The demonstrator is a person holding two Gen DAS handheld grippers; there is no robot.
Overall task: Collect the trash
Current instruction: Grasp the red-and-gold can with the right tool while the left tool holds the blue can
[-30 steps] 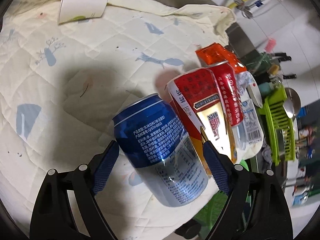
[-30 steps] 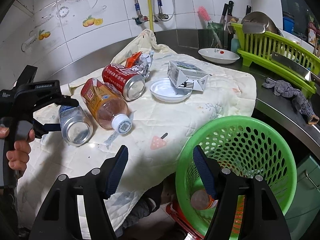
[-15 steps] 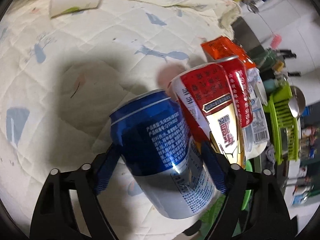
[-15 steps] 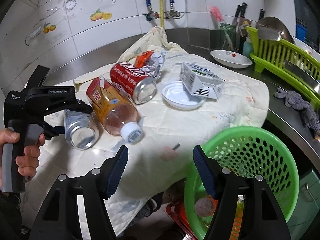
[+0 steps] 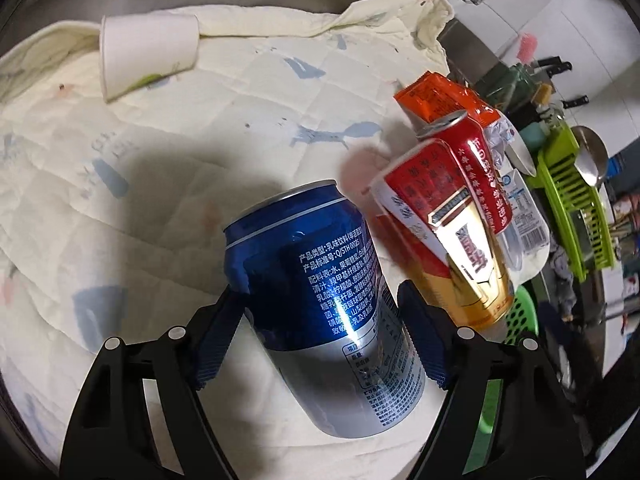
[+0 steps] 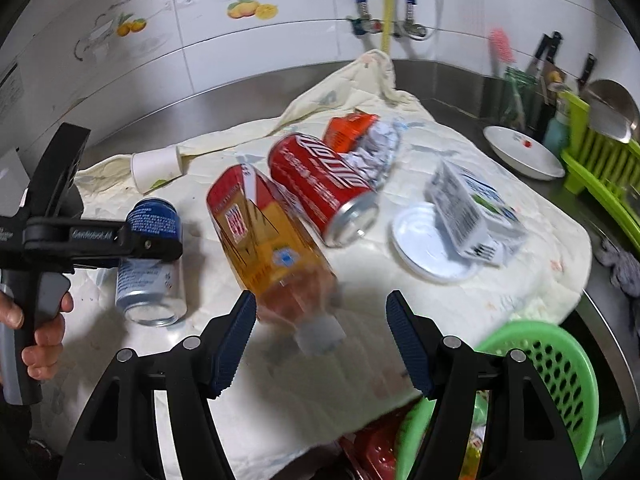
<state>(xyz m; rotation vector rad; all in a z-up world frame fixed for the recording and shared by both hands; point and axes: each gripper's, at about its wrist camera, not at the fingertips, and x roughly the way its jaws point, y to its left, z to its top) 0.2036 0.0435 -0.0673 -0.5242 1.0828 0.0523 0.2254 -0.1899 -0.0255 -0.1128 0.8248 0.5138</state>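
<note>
A blue and silver can (image 5: 324, 280) lies on the cream quilted cloth (image 5: 160, 160), between the fingers of my left gripper (image 5: 320, 320), which has closed on its sides. The same can (image 6: 150, 264) shows in the right wrist view under the left gripper (image 6: 132, 240). A tea bottle with a red and gold label (image 6: 268, 248) lies beside it, then a red can (image 6: 324, 184). My right gripper (image 6: 320, 340) is open and empty, just in front of the bottle's cap. The green trash basket (image 6: 540, 364) sits below the counter edge at the lower right.
A paper cup (image 6: 156, 168), an orange wrapper (image 6: 348, 128), crumpled paper (image 6: 376, 148), a white lid (image 6: 424, 244) and a milk carton (image 6: 468, 212) lie on the cloth. A white dish (image 6: 520, 152) and green drying rack (image 6: 600, 168) stand at the right.
My left gripper has moved in around the blue can and narrowed onto it. My right gripper has swung left from the basket toward the tea bottle.
</note>
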